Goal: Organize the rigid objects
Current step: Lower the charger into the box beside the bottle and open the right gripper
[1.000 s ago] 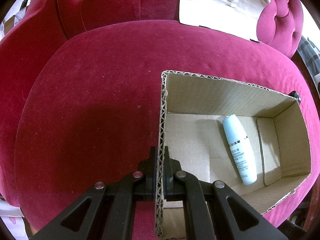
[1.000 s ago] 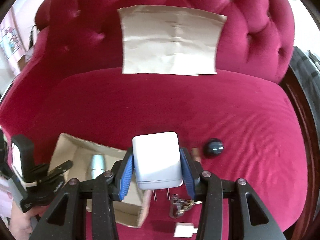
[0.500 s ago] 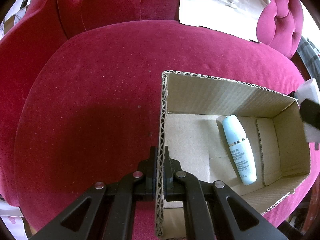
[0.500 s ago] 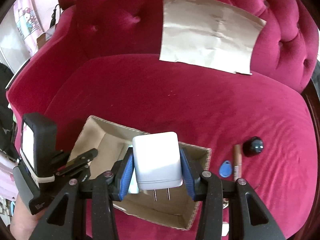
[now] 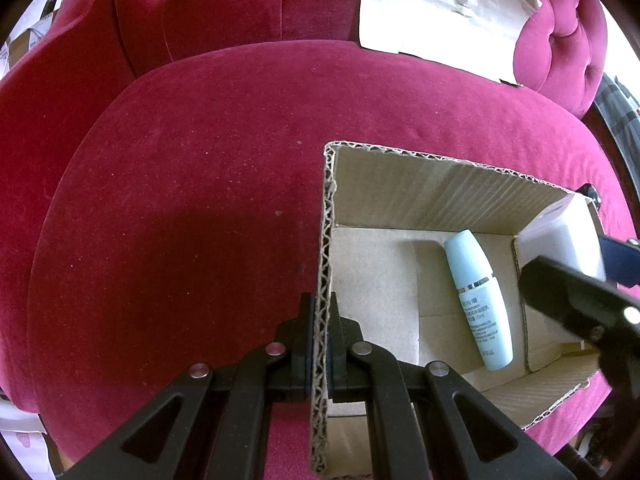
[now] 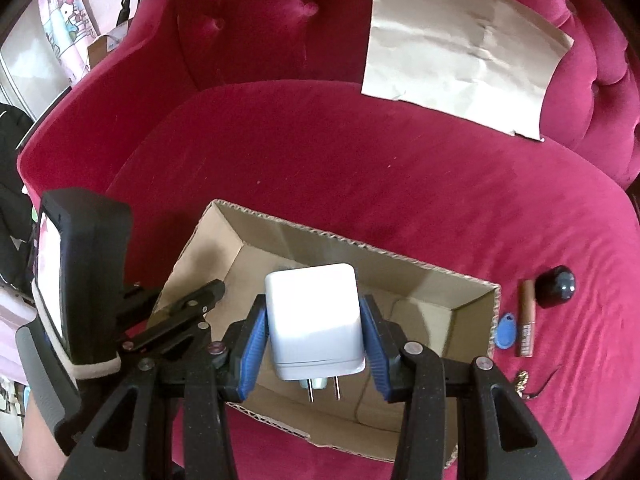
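An open cardboard box (image 5: 440, 192) sits on the red velvet seat, and a pale blue bottle (image 5: 478, 300) lies on its floor. My left gripper (image 5: 321, 300) is shut on the box's left wall, one finger inside and one outside. My right gripper (image 6: 313, 304) is shut on a white plug charger (image 6: 314, 320), prongs pointing toward the camera, and holds it above the inside of the box (image 6: 340, 248). In the left wrist view the charger (image 5: 560, 236) and the right gripper (image 5: 580, 268) come in over the box's right end. The left gripper (image 6: 208, 296) shows at the box's left wall.
On the seat right of the box lie a blue key fob (image 6: 506, 330), a brown tube (image 6: 526, 320), a black round object (image 6: 556, 286) and a small metal chain (image 6: 520, 380). A sheet of brown paper (image 6: 460, 48) leans on the tufted backrest. A hand holds the left gripper's handle.
My right gripper carried the charger leftward and downward from beside the box to above its inside, entering the left wrist view from the right. The left gripper and box stayed still.
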`<control>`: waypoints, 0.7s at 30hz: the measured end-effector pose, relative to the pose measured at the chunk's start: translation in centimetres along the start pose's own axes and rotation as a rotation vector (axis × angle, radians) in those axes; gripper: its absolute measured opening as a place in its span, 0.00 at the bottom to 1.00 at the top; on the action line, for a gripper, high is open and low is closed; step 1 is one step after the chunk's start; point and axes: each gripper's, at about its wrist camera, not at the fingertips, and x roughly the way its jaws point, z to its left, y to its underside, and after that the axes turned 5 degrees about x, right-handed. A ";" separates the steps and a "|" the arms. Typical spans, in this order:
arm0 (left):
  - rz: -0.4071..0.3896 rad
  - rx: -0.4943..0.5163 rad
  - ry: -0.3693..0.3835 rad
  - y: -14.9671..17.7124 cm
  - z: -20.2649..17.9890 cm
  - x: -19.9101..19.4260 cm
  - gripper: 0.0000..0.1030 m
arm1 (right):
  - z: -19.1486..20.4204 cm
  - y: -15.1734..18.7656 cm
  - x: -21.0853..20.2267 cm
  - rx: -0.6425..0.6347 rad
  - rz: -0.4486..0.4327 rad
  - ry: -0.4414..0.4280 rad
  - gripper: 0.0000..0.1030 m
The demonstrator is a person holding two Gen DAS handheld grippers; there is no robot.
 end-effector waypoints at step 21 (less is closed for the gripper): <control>-0.002 -0.007 -0.001 0.1 0.0 -0.1 0.04 | -0.1 -0.2 0.1 0.009 -0.028 0.058 0.92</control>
